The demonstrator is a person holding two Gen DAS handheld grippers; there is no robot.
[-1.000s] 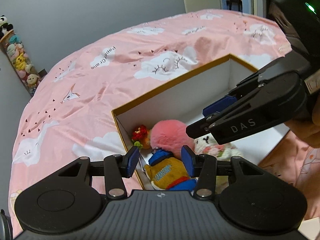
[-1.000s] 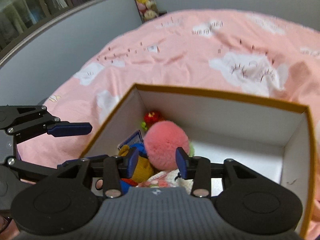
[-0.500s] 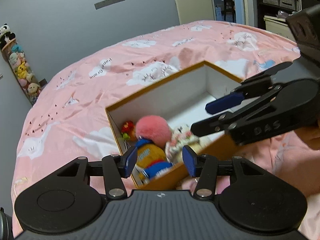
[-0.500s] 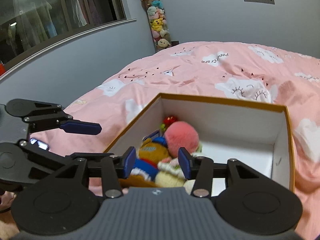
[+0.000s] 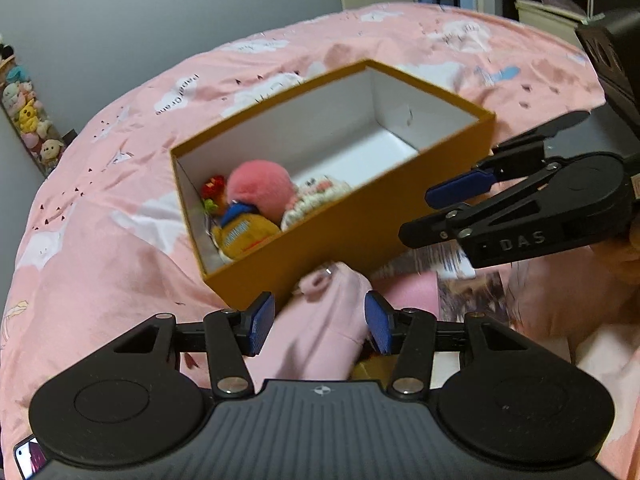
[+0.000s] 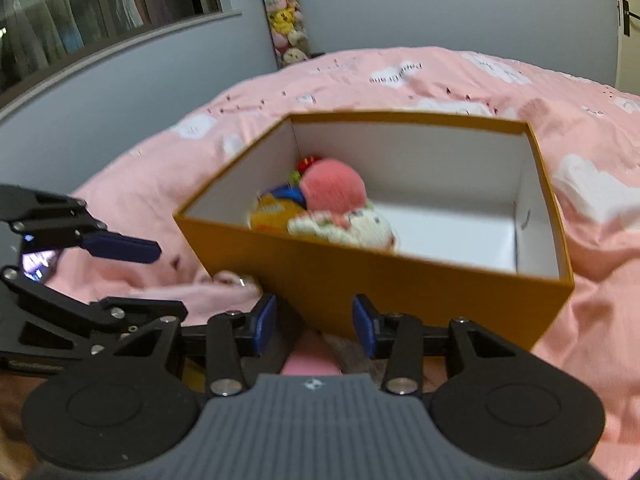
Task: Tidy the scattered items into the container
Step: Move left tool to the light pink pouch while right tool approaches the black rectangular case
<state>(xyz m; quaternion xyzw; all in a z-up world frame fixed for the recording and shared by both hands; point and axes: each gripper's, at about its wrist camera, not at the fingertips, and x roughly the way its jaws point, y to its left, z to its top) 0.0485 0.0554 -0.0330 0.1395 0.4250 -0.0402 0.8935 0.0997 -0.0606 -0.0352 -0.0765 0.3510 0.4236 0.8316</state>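
Left claw (image 5: 318,328): blue pads set moderately apart, nothing clamped between them. It hangs over a fold of pink fabric (image 5: 320,320) just short of the box's near wall.

Right claw (image 6: 314,326): pads at a narrower gap, gripping nothing. Its jaws have just been closing slightly, with no object between them. It sits just in front of the near wall of the box. In the left wrist view it enters from the right, beside the box's near right corner.

Container: an orange cardboard box (image 6: 400,280) with a white interior, resting open-topped on the bed (image 6: 600,320), which carries a pink cloud-print cover.

Contents: all grouped at one end of the box. A white knitted toy (image 6: 352,228) lies nearest, a yellow and blue plush (image 5: 244,232) beside it, a pink pompom (image 6: 334,190) touching both, and a small red item (image 5: 213,187) in the far corner. The other end of the box is bare white floor.

Background: a hanging column of small plush toys (image 6: 286,20) against the grey wall.
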